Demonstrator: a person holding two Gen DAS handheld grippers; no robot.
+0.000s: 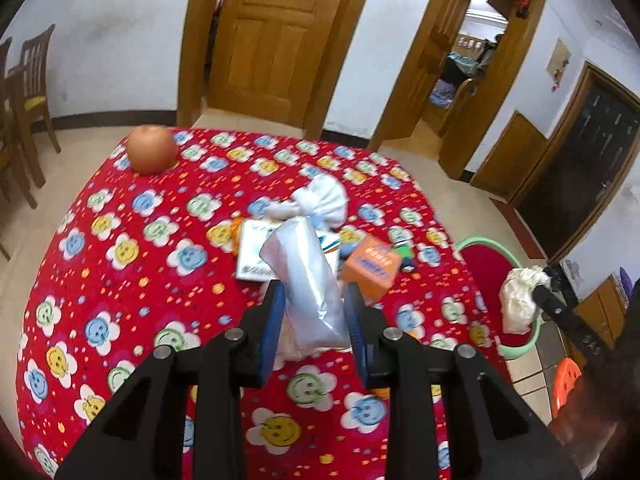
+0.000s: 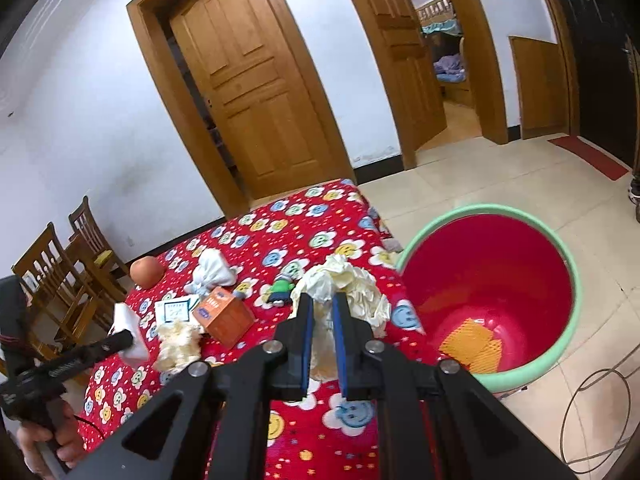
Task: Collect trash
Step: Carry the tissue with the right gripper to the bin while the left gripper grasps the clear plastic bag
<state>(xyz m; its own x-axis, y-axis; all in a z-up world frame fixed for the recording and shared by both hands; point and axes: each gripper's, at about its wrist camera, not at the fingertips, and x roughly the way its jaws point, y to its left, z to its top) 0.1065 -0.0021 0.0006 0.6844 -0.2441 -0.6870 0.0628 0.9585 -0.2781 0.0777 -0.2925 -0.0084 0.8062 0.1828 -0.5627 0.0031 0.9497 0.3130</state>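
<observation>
My left gripper (image 1: pixel 314 300) is shut on a clear plastic bag (image 1: pixel 308 280) and holds it above the red flowered tablecloth (image 1: pixel 120 264). My right gripper (image 2: pixel 322 308) is shut on a crumpled cream paper ball (image 2: pixel 348 280), near the table's right edge, beside a red bin with a green rim (image 2: pixel 496 280). The bin holds an orange scrap (image 2: pixel 472 344). The paper ball (image 1: pixel 520 300) and bin (image 1: pixel 492 264) also show in the left wrist view. Another crumpled cream wad (image 2: pixel 178 344) lies on the table.
On the table lie a white tied cloth bundle (image 1: pixel 320 200), a white card box (image 1: pixel 256 252), an orange box (image 1: pixel 370 268), a green toy (image 2: pixel 282 290) and an apple (image 1: pixel 152 150). Wooden chairs (image 2: pixel 52 280) stand at the left. A cable (image 2: pixel 592 420) loops on the floor.
</observation>
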